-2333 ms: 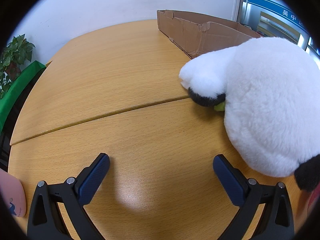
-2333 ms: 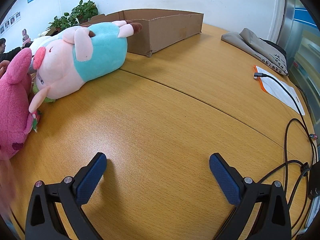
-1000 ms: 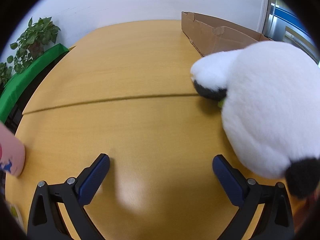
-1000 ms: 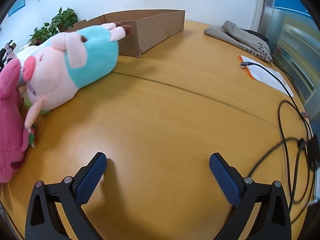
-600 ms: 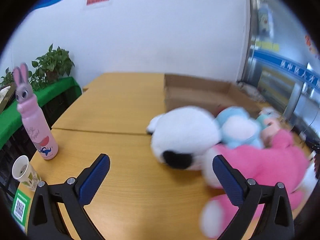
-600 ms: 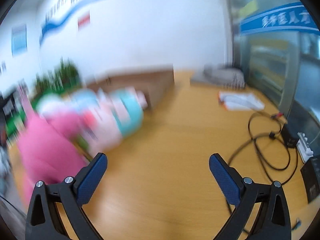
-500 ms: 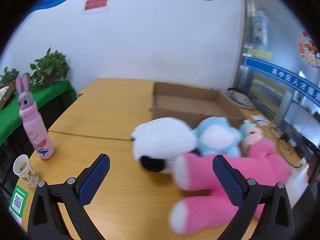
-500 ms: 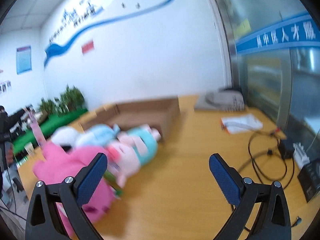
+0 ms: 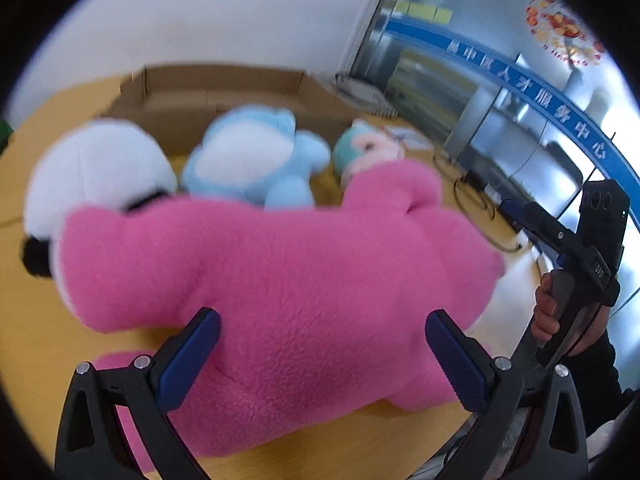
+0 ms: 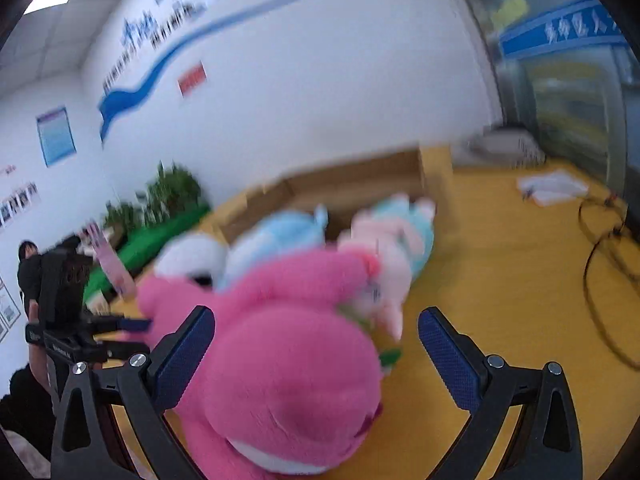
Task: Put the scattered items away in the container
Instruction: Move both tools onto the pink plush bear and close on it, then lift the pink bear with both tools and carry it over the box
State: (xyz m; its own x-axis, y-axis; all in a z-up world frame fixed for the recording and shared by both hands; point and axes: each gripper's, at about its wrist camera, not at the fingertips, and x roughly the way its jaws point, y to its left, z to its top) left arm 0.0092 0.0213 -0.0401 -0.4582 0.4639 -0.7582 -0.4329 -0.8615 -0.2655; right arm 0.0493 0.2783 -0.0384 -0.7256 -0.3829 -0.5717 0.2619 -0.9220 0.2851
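The left gripper (image 9: 320, 354) hung wide apart, with nothing between its blue pads but the air above the big pink plush (image 9: 280, 280). The right gripper (image 10: 316, 354) was wide apart too, also over the pink plush (image 10: 280, 360). Neither one touched a toy.

The pink plush lay on the wooden tabletop (image 9: 28, 332), near its front edge, and it blocked most of the view. Behind it sat a white plush (image 9: 96, 164) with a black patch, a light blue plush (image 9: 252, 156), and a pink and teal plush (image 9: 368, 148), all close together. The cardboard box (image 9: 208, 88) stood behind them, toward the far edge of the tabletop, with its top open. I could not see any toy inside it.

Black cables (image 10: 600, 264) curled on the right side of the tabletop, with white papers (image 10: 552, 188) farther back. A grey bundle (image 10: 504, 144) lay near the far right corner. Green plants (image 10: 168, 196) stood by the wall on the left. A person's hand (image 9: 548, 312) held the handle of the right gripper at the edge of the left view. The right view was blurry.

A moment before, both grippers looked from farther back, and the whole pile of toys looked small. Now the pink plush filled the space right under both of them.
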